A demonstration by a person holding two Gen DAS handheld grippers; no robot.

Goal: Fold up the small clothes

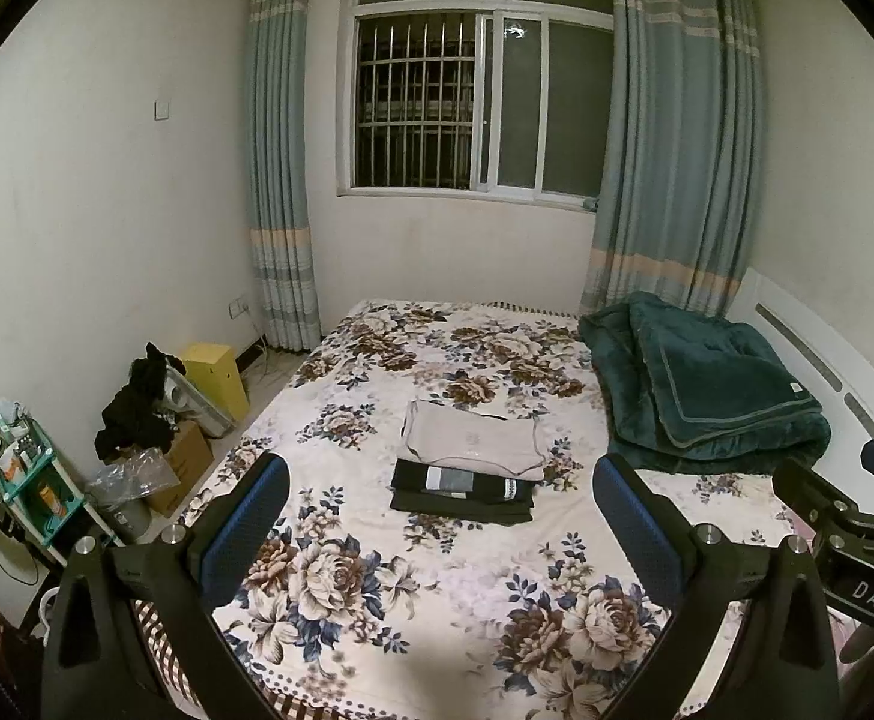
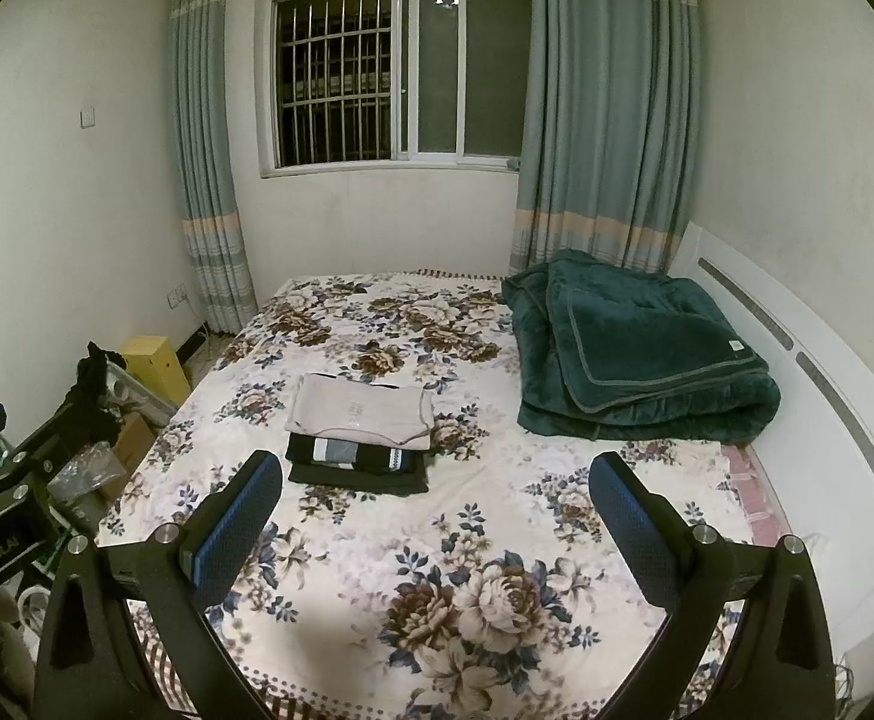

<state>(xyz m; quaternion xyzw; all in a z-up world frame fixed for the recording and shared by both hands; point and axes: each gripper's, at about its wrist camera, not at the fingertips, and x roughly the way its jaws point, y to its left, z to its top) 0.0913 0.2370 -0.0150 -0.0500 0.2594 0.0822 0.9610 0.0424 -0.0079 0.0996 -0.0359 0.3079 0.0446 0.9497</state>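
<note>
Folding looks finished, or between garments, I judge: the neat stack of folded beige and black small clothes (image 1: 467,462) lies mid-bed on the floral-printed bedspread (image 1: 377,600), left of the dark green folded quilt (image 1: 707,390). I hold left tool (image 1: 440,531) and right tool (image 2: 434,525) spread apart, empty, hovering short of the stack; next needs an unfolded piece, none visible on the bed

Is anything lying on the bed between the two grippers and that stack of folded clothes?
Nothing visible. Only bare floral bedspread lies between the open left gripper, the open right gripper and the folded stack. The green blanket sits off to the right, apart from the stack.
</note>
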